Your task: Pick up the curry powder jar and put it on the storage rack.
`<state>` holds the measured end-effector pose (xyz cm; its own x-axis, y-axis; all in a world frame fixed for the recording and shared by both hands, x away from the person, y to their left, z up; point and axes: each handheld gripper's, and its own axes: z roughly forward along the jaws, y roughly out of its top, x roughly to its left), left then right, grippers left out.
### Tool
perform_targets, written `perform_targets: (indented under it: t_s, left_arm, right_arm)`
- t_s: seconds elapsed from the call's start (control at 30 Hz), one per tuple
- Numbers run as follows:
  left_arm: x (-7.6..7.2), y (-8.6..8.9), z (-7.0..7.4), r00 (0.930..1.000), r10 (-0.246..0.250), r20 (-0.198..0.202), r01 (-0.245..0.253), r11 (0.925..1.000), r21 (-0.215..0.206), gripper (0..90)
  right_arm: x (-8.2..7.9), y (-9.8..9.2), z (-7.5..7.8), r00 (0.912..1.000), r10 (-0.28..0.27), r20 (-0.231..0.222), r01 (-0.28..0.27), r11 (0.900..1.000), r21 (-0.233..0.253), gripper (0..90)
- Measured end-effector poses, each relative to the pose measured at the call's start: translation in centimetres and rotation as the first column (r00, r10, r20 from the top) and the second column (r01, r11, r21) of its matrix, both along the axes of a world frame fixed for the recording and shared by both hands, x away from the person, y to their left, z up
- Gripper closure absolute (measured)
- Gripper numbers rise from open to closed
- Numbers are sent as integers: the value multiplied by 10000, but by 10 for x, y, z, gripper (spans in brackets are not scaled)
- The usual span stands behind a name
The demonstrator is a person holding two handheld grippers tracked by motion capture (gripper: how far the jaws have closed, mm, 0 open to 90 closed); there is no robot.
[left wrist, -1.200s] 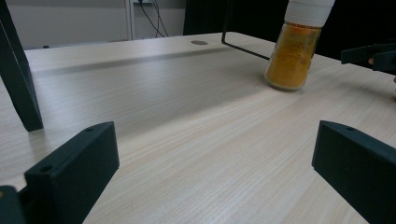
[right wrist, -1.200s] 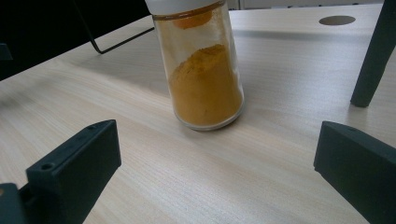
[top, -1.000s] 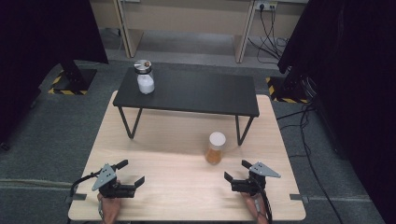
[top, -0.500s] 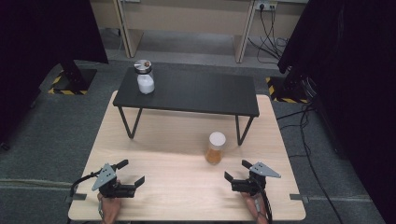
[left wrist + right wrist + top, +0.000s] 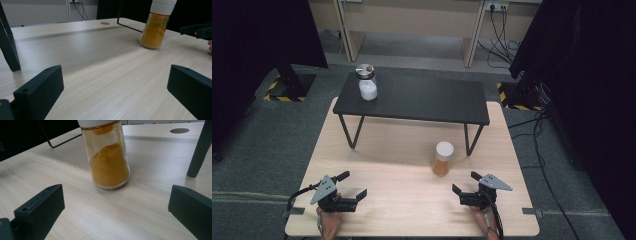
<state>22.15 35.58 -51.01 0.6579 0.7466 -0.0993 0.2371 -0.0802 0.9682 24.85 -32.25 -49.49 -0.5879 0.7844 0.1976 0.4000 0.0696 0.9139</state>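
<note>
A glass jar of orange powder [image 5: 443,159] with a white lid stands upright on the light wooden table [image 5: 407,200], right of centre. It also appears as the orange jar [image 5: 156,25] and, close up, the orange jar [image 5: 108,157]. My right gripper [image 5: 468,185] rests open near the front right, just short of that jar, nothing between its jaws. My left gripper [image 5: 351,184] lies open at the front left, empty. A second jar [image 5: 367,83] with white contents and a dark lid stands on the left end of a low black shelf [image 5: 432,100].
The black shelf stands on thin metal legs [image 5: 350,132] over the far half of the table. Dark curtains hang at both sides, with cables [image 5: 499,25] and a wall socket on the floor behind. The other gripper's jaw [image 5: 197,29] shows at the right edge.
</note>
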Motion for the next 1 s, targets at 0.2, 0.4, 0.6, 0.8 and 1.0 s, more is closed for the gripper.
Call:
perform_targets:
  t_s: [0.2,0.4,0.6,0.8,1.0]
  left_arm:
    - [0,0,0,10000,-26,-10,26,10000,-5,1]
    - [1,1,0,10000,-53,-10,53,10000,-14,1]
    - [1,1,0,10000,-87,-34,87,10000,-17,2]
    - [2,1,0,9999,-104,-76,104,9999,-29,2]
    - [2,1,0,9999,-122,-70,122,9999,-25,2]
  right_arm:
    - [0,2,1,10000,-20,16,20,10000,-90,4]
    - [2,2,2,9996,-147,-242,147,9999,-18,3]
    - [-1,0,1,9995,-286,-118,288,9995,160,3]
    - [-6,4,11,9987,-94,504,90,9999,72,6]
    - [-2,20,25,9973,-131,721,139,9998,-106,7]
